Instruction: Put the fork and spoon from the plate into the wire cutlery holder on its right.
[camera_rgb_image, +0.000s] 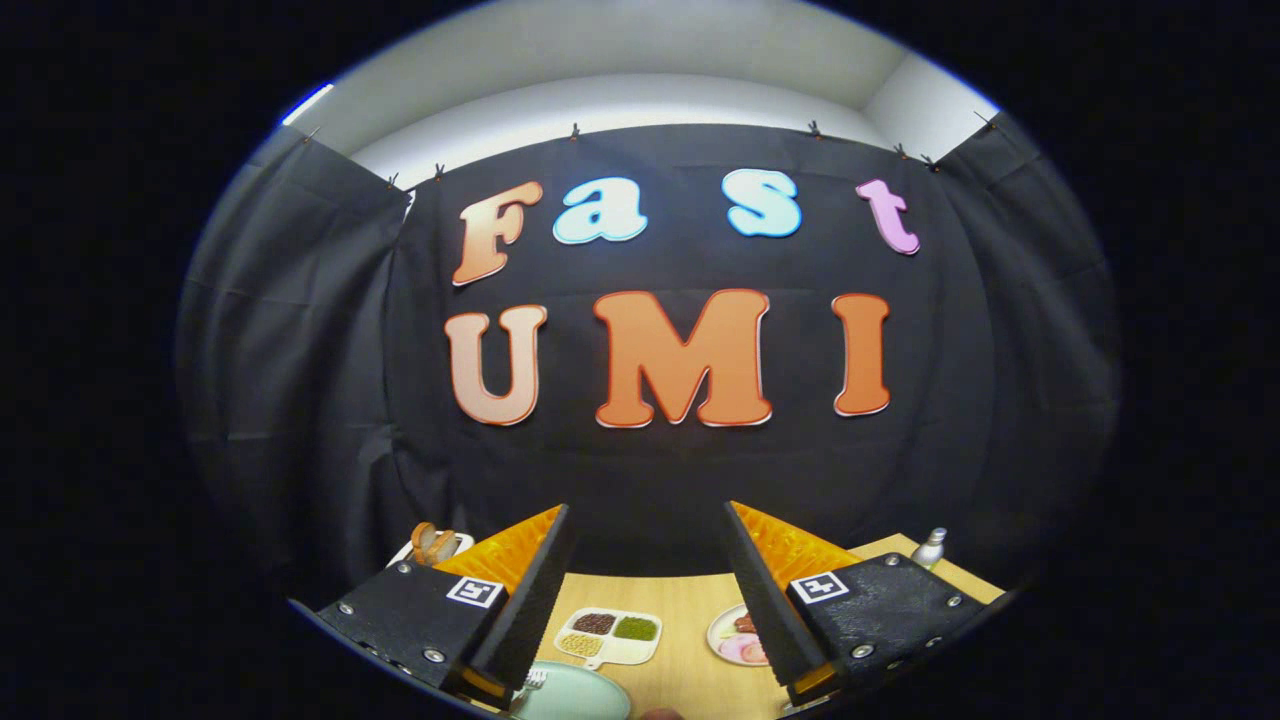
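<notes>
fingers: gripper (648, 590) held high and level, its fingers spread wide with nothing between them
plate: pale green plate (572, 696) low between the fingers, near the left one; fork (533, 680) tines show at its rim by the left fingertip; spoon and holder I cannot make out
step: judged an approach; tip the fingers down toward the fork handle before closing
room: bare surface (680, 610) ahead; a divided tray (608, 634) and a food dish (738, 636) lie beyond the plate, a bottle (931, 547) far right, so keep low and short of them
</notes>
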